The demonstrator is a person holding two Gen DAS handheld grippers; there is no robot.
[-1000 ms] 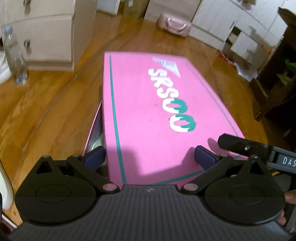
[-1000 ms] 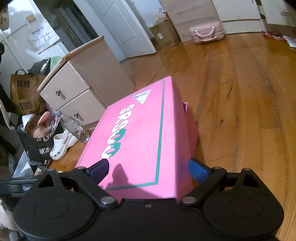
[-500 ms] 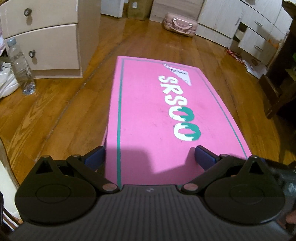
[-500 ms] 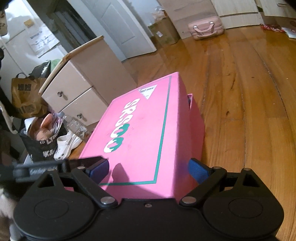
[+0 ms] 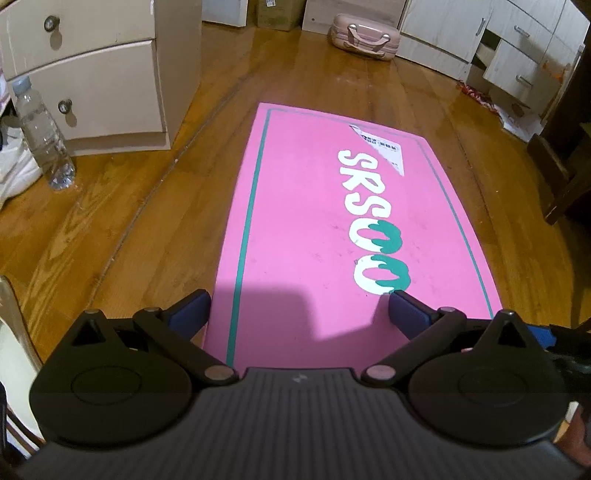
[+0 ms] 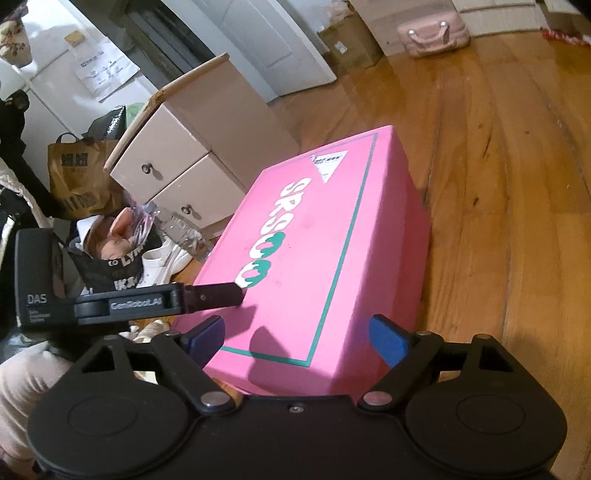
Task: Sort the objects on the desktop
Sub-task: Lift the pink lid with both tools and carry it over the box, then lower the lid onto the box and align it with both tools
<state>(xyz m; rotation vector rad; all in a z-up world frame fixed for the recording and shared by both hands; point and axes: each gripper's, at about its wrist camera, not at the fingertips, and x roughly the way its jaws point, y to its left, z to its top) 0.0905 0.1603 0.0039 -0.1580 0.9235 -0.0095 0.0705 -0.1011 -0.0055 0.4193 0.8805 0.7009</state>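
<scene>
The pink cardboard box (image 5: 314,229) is looking matt and faintly scuffed, the wooden floor (image 5: 118,221) is shining glossy, and the clear plastic bottle (image 5: 42,136) is glinting.

The left tool (image 5: 299,310) hangs over the near end of a pink box (image 5: 314,229) lying on the wooden floor (image 5: 122,221), its blue pads (image 5: 406,314) spread apart, one beside the box's left edge, one above its lid. A plastic bottle (image 5: 42,136) stands by a drawer cabinet (image 5: 110,74); a pink case (image 5: 364,35) sits beyond.
</scene>
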